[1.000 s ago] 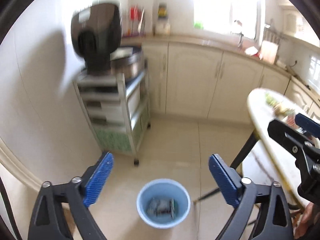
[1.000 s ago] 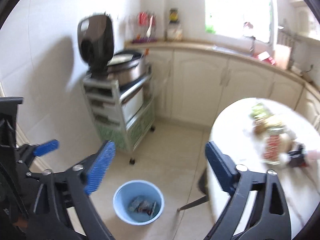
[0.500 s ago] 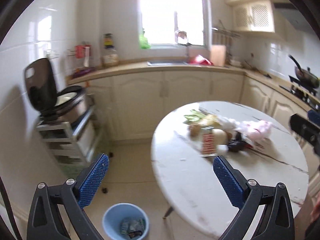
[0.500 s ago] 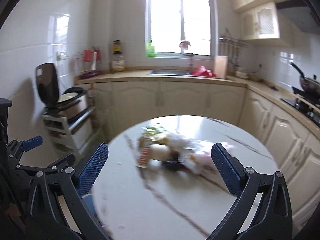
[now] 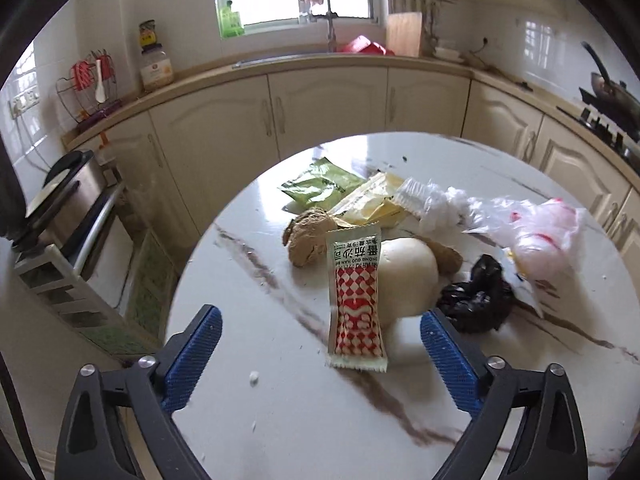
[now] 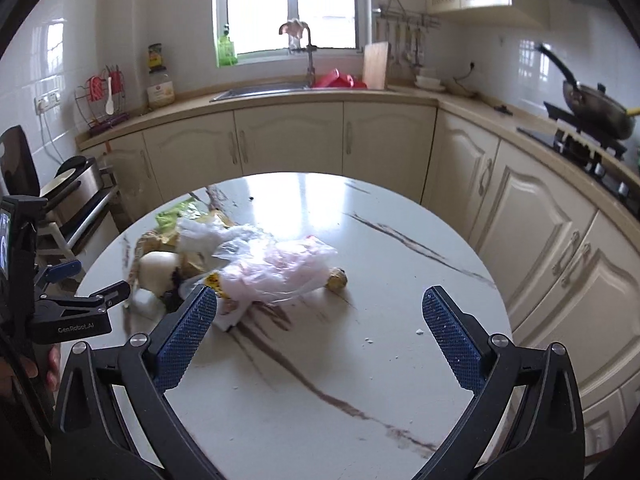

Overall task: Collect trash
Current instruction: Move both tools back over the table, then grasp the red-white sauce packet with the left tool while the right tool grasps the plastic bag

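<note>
A pile of trash lies on the round white marble table [image 5: 304,420]. In the left wrist view a red-and-white sauce packet [image 5: 355,304] leans on a pale bun [image 5: 406,276], with a brown lump [image 5: 308,238], green wrapper [image 5: 320,186], yellow wrapper [image 5: 372,200], black bag [image 5: 476,300] and pink-white plastic bag [image 5: 540,232]. My left gripper [image 5: 320,352] is open just in front of the packet. My right gripper [image 6: 320,332] is open above the table [image 6: 360,360], near the plastic bag [image 6: 276,268] and a small brown lump [image 6: 337,278].
Cream cabinets [image 6: 288,148] and a counter with a sink [image 6: 260,90] run behind the table. A wok sits on the stove [image 6: 596,120] at right. A metal cart with a cooker [image 5: 68,216] stands at left. The left gripper's body shows in the right wrist view [image 6: 76,312].
Both views swung up and right from the blue bin on the floor to the table. Both grippers now hover over the trash pile, still open.
</note>
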